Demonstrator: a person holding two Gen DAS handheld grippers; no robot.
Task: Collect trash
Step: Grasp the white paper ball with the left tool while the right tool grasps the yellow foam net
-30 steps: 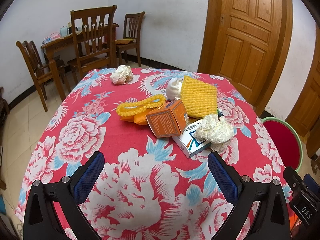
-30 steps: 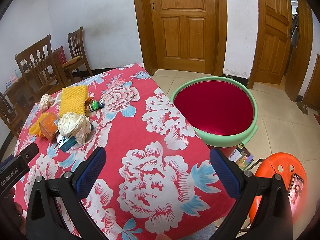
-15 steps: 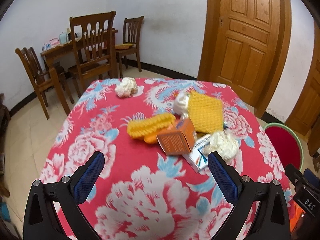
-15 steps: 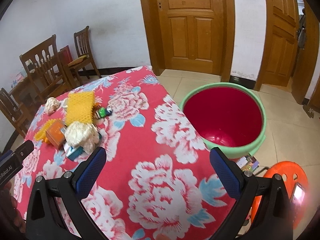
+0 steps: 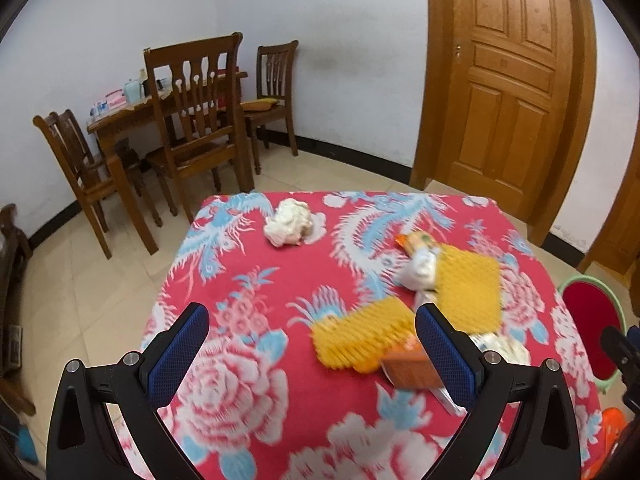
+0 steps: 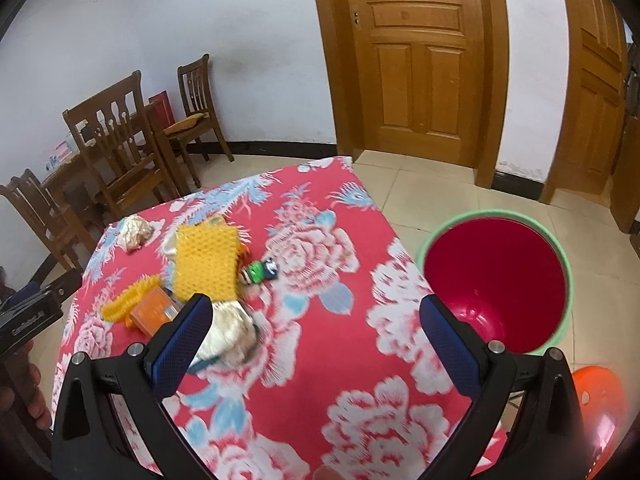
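Trash lies on the red flowered tablecloth: a crumpled white paper ball at the far side, yellow foam nets, an orange box and another crumpled paper. A red bin with a green rim stands on the floor right of the table. My left gripper is open and empty above the near table. My right gripper is open and empty above the table's right part.
A small green and blue wrapper lies mid-table. Wooden chairs and a wooden table stand beyond on the left. Wooden doors are behind. An orange stool is at the near right.
Both grippers have risen and pulled back from the table; the trash now looks smaller and lower in both views. Both stay open and empty.
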